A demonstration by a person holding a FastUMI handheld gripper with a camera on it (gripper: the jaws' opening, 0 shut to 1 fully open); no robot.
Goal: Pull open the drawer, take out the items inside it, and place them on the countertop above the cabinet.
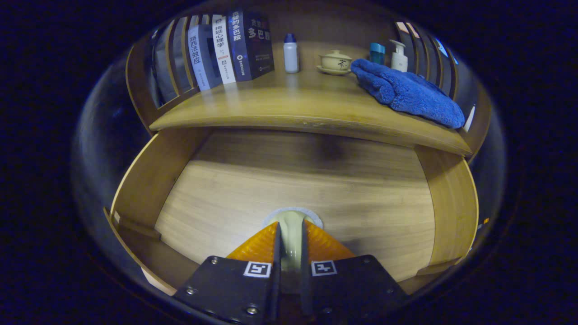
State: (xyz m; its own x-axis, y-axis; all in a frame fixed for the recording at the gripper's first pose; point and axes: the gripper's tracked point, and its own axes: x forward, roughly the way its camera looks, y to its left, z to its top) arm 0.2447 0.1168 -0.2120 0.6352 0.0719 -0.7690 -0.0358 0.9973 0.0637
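Countertop [289, 106] has room left of towel [406, 92]; gripper [290, 243] fingers clamp pale item [291, 225] in open drawer [135, 189]. Lift straight, clear counter lip.

My jaws pinch a pale item [291, 232] in the open drawer [289, 189]; bare floor lies all around. On the table [289, 106], towel [406, 90], teacup [335, 61], bottle [291, 53], books [226, 47] crowd the back.
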